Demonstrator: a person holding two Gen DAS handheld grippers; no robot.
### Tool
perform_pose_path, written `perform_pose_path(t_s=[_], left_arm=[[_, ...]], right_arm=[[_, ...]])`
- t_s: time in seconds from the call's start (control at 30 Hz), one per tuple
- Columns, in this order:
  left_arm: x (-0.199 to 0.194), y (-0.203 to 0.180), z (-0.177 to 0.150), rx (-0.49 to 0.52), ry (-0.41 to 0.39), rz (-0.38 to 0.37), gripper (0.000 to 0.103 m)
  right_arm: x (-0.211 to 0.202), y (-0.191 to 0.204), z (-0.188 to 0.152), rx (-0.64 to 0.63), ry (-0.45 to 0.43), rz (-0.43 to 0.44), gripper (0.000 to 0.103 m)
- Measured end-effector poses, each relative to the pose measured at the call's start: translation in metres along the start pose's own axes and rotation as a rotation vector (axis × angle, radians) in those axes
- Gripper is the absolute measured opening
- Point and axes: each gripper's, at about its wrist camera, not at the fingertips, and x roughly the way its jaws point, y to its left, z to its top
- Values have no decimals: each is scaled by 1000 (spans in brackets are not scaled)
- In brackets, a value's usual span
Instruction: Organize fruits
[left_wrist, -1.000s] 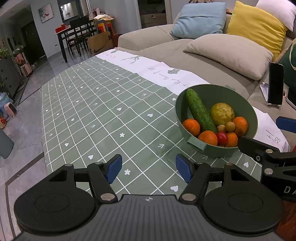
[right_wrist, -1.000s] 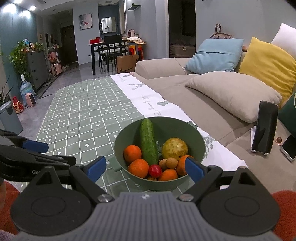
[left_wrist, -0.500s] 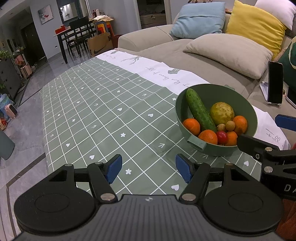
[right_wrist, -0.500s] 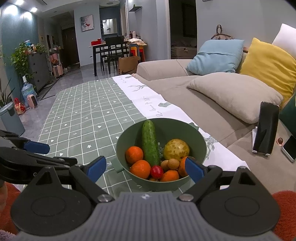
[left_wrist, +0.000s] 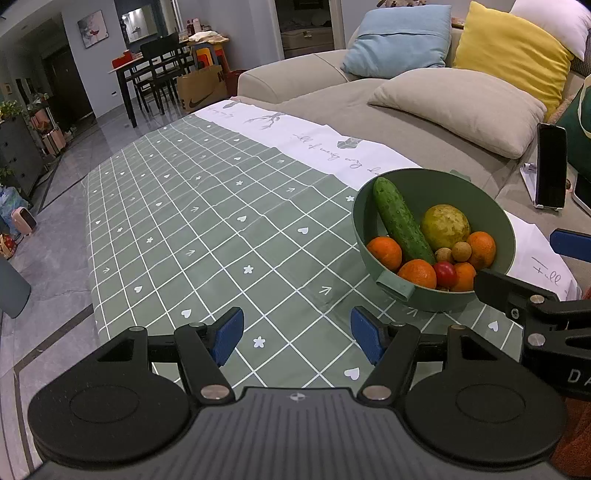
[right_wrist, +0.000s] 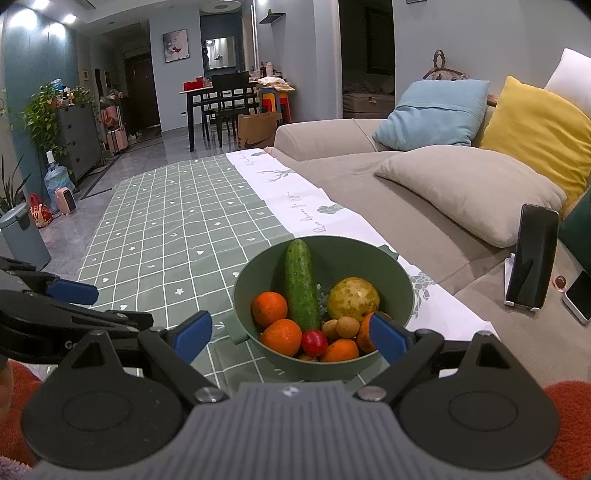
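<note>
Bowl (right_wrist: 391, 273), cucumber (right_wrist: 300, 284), oranges (right_wrist: 281, 336), tomato (right_wrist: 314, 342)

One bowl (right_wrist: 391, 273), one cucumber (right_wrist: 301, 284), four oranges (right_wrist: 269, 308), two longans (right_wrist: 347, 326).

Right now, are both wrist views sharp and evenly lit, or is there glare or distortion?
Left wrist view: sharp, the bowl evenly lit, the tablecloth grid bowed by the fisheye. Right wrist view: equally sharp, ceiling lights blown out top left, dark corners.
</note>
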Motion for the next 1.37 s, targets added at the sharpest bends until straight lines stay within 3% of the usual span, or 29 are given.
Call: perform_pose_path(t_s=[1.37], left_arm=[[-6, -3, 5, -1, -16, -1, 78]], right_arm=[[0, -4, 1, 8, 6, -6, 88]])
